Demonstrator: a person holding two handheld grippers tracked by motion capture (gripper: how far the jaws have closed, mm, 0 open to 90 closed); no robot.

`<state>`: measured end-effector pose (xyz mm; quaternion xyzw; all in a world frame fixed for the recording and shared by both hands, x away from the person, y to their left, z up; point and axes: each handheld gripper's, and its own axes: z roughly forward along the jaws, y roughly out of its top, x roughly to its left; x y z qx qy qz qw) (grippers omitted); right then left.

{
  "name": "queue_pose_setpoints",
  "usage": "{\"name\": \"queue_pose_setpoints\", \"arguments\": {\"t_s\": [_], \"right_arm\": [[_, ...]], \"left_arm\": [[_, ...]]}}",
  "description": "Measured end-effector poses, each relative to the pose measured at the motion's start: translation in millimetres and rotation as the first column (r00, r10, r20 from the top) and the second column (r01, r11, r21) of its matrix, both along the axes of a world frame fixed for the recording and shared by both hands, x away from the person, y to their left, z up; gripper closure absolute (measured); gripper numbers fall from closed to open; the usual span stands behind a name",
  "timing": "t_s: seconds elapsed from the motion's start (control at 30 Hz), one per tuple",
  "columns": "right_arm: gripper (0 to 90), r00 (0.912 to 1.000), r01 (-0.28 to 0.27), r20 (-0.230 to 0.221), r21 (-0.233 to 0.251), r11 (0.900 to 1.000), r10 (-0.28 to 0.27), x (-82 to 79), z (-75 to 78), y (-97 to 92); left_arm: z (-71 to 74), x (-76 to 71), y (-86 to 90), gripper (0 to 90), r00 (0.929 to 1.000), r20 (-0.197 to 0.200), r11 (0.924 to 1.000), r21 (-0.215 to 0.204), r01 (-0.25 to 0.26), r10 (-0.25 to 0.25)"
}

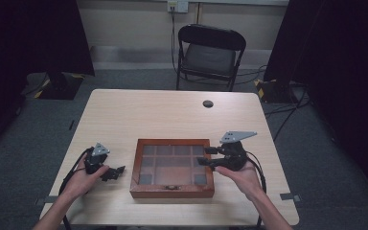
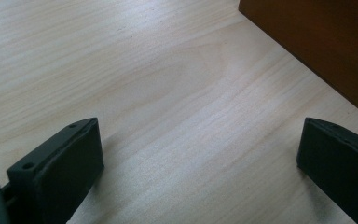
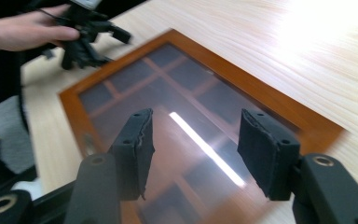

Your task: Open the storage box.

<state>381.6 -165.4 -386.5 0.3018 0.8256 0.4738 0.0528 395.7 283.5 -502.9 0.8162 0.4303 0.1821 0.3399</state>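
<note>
Up in the high view, a wooden box [image 1: 172, 168] with a glass lid and a grid of compartments sits on the desk [image 1: 163, 112], toward the near edge and roughly centred between the two hands. Left tongs [image 1: 116, 171] rest low on the desk at about 9 o'clock from the box, just beside its left wall but apart from it, with the person's left hand [image 1: 84, 178] wrapped round the body. Right tongs [image 1: 204, 157] are held above the box's right edge, around 3 o'clock, jaws pointing in over the lid, right hand [image 1: 242, 176] underneath. At 12 o'clock on the desk there's a small dark round grommet [image 1: 208, 103], and past that a black folding chair [image 1: 211, 55] on the floor. Over in the left gripper view, the two black jaws stand wide apart with nothing but bare desk between them, so those tongs are open; the box's brown side wall [image 2: 317, 42] sits off at 1 o'clock, well clear of the pads. Then the right gripper view: jaws about halfway apart, gripping nothing, hanging above the glass lid [image 3: 186, 140] with a strip of light reflected in it. You can see the compartment dividers through the glass. The left tongs [image 3: 105, 35] and hand show at 11 o'clock beyond the box's far corner.
</note>
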Motion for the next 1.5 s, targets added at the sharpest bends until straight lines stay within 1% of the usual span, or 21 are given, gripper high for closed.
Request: {"name": "queue_pose_setpoints", "arguments": {"t_s": [0.03,0.07,0.1,0.13,0.17,0.2,0.27,0.37,0.4,0.47,0.57,0.67,0.73,0.87,0.93,1.03,1.13,1.23,1.27,1.4,1.5], "right_arm": [[46.5,1.0000,-0.009,-0.003,0.002,1.0000,0.009,0.7,0.7,3.9],[47.9,0.9992,-0.041,0.000,0.005,0.9991,0.041,1.6,2.3,14.0],[47.9,0.9992,-0.041,0.000,0.005,0.9991,0.041,1.6,2.3,14.0],[49.3,0.9973,-0.073,-0.005,-0.005,0.9973,0.073,1.7,3.4,23.7],[49.3,0.9973,-0.073,-0.005,-0.005,0.9973,0.073,1.7,3.4,23.7],[50.4,0.9940,-0.109,-0.014,-0.017,0.9939,0.109,0.8,3.0,33.5],[51.6,0.9929,-0.119,-0.010,-0.025,0.9926,0.118,-0.7,1.7,38.5],[54.3,0.9855,-0.168,-0.027,-0.023,0.9855,0.168,-4.5,-4.1,51.5],[55.4,0.9805,-0.195,-0.033,-0.025,0.9805,0.194,-6.2,-8.0,59.4],[56.4,0.9790,-0.202,-0.034,-0.026,0.9790,0.201,-6.9,-9.2,62.0],[59.4,0.9718,-0.234,-0.040,-0.029,0.9719,0.232,-8.5,-13.3,70.8],[63.6,0.9606,-0.273,-0.068,-0.038,0.9614,0.270,-10.9,-20.9,78.0],[64.3,0.9594,-0.276,-0.071,-0.036,0.9605,0.273,-11.5,-22.9,79.1],[66.3,0.9505,-0.300,-0.106,-0.063,0.9520,0.292,-15.3,-38.5,86.1],[68.7,0.9464,-0.311,-0.113,-0.067,0.9481,0.303,-16.9,-42.2,89.4],[70.1,0.9437,-0.318,-0.117,-0.066,0.9457,0.309,-17.8,-43.2,90.0],[74.3,0.9435,-0.318,-0.121,-0.067,0.9457,0.309,-19.2,-44.7,88.3],[77.3,0.9408,-0.325,-0.127,-0.072,0.9430,0.314,-21.3,-47.6,85.9],[78.3,0.9372,-0.333,-0.132,-0.066,0.9405,0.323,-21.9,-47.9,85.1],[81.7,0.9346,-0.343,-0.127,-0.071,0.9368,0.332,-23.0,-46.6,82.2],[81.9,0.9330,-0.348,-0.127,-0.079,0.9342,0.337,-23.7,-47.6,83.4]], "left_arm": [[0.0,0.0,0.0,0.0,1.0000,0.000,1.0000,0.000,0.000,0.000],[-0.1,-0.1,-0.2,0.0,1.0000,0.000,1.0000,-0.003,-0.002,0.002],[-0.1,-0.1,-0.2,0.0,1.0000,0.000,1.0000,-0.003,-0.002,0.002],[-0.1,-0.1,-0.2,0.0,1.0000,0.000,1.0000,-0.003,-0.002,0.002],[0.0,0.0,0.0,0.0,1.0000,0.000,1.0000,0.000,0.000,0.000],[0.0,0.0,0.0,0.0,1.0000,0.000,1.0000,0.000,0.000,0.000],[-0.1,-0.1,-0.2,0.0,1.0000,0.000,1.0000,-0.003,-0.002,0.002],[0.2,0.0,0.3,0.0,1.0000,-0.001,1.0000,0.003,0.002,-0.002],[0.0,0.0,0.0,0.0,1.0000,0.000,1.0000,0.000,0.000,0.000],[0.1,0.0,0.2,0.0,1.0000,0.000,1.0000,0.002,0.002,-0.002],[-0.1,-0.1,-0.2,0.0,1.0000,0.000,1.0000,-0.003,-0.001,0.001],[0.1,0.0,0.2,0.0,1.0000,-0.001,1.0000,0.002,0.001,-0.001],[0.1,0.0,0.2,0.0,1.0000,-0.001,1.0000,0.002,0.002,-0.002],[0.1,0.0,0.2,0.0,1.0000,-0.001,1.0000,0.003,0.002,-0.002],[0.1,0.0,0.3,0.0,1.0000,-0.001,1.0000,0.003,0.002,-0.002],[0.0,0.0,0.0,0.0,1.0000,0.000,1.0000,0.000,0.000,0.000],[0.0,-0.1,0.0,0.0,1.0000,-0.001,1.0000,0.000,0.001,-0.001],[0.1,0.0,0.2,0.0,1.0000,-0.001,1.0000,0.003,0.002,-0.002],[0.1,0.0,0.3,0.0,1.0000,0.000,1.0000,0.003,0.002,-0.002],[0.1,0.0,0.3,0.0,1.0000,0.000,1.0000,0.003,0.002,-0.002],[0.0,0.0,0.0,0.0,1.0000,0.000,1.0000,0.000,0.000,0.000]]}}
